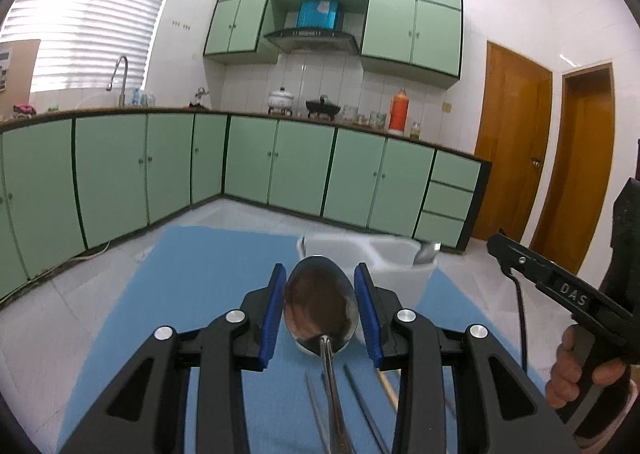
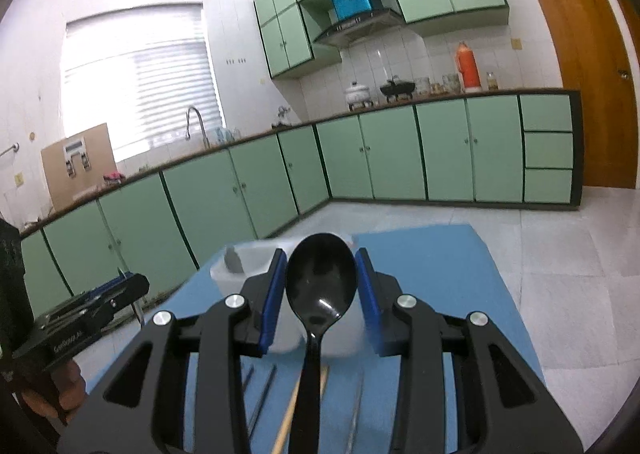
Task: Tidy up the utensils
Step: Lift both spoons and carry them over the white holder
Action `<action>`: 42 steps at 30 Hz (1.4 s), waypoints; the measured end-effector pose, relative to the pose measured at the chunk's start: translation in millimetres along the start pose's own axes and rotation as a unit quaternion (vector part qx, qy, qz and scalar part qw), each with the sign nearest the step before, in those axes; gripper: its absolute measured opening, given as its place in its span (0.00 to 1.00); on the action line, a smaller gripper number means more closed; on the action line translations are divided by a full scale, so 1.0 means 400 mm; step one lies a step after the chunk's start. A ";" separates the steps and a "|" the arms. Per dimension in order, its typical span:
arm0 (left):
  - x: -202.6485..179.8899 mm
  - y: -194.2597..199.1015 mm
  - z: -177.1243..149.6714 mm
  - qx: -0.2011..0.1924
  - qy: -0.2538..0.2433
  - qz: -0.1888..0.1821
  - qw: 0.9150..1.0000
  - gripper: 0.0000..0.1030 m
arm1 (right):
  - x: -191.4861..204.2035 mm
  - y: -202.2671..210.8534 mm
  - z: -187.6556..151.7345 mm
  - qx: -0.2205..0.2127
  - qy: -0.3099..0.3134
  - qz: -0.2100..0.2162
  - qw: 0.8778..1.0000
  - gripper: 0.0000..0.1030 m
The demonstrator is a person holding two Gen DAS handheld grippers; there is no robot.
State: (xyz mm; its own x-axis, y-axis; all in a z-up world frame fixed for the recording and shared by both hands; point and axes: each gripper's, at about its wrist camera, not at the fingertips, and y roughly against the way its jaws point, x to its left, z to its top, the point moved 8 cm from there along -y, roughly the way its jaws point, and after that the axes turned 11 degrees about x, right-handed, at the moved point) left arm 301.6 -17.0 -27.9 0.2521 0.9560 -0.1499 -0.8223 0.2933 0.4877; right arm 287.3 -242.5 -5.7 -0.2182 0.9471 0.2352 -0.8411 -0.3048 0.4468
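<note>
My left gripper (image 1: 321, 271) is shut on a metal spoon (image 1: 320, 304): the bowl sits edge to edge between the blue pads and the handle runs back toward the camera. My right gripper (image 2: 321, 255) is shut the same way on a black plastic spoon (image 2: 320, 286). Both spoons hang above the blue mat (image 1: 200, 274). Just beyond each spoon stands a white divided utensil holder (image 1: 394, 254) (image 2: 250, 268), with one grey spoon (image 1: 426, 252) (image 2: 234, 259) standing in it. Several chopsticks lie on the mat below the jaws: metal (image 1: 316, 406), black (image 1: 360, 394) and wooden (image 2: 292, 410).
A hand holds the right gripper's body (image 1: 560, 288) at the right edge of the left wrist view; the left gripper's body (image 2: 80, 314) shows at the left edge of the right wrist view. Green kitchen cabinets (image 1: 280, 166) and white floor tiles (image 2: 560, 254) lie beyond the mat.
</note>
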 end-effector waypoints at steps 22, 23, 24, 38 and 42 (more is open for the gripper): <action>-0.018 -0.125 0.317 -0.147 -0.004 0.008 0.989 0.34 | -0.053 -0.221 0.228 -0.104 -0.028 -0.033 0.994 0.33; -0.014 -0.143 0.320 -0.146 -0.003 0.009 0.989 0.34 | -0.053 -0.230 0.231 -0.106 -0.023 -0.040 0.993 0.33; -0.010 -0.157 0.320 -0.144 -0.002 0.009 0.990 0.34 | -0.052 -0.238 0.231 -0.107 -0.019 -0.047 0.993 0.33; -0.001 -0.235 0.263 -0.109 -0.011 0.013 0.994 0.34 | -0.050 -0.315 0.156 -0.077 -0.001 -0.057 0.995 0.33; 0.005 -0.244 0.243 -0.095 -0.010 0.014 0.995 0.34 | -0.045 -0.306 0.142 -0.070 -0.002 -0.052 0.996 0.34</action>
State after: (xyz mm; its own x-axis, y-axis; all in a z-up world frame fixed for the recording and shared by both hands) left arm 432.0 -43.8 7.6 0.2369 0.9641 -0.1197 -0.9103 0.2634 0.3193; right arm 422.3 -227.9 -15.5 -0.1244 0.9724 0.1974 -0.9201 -0.1875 0.3440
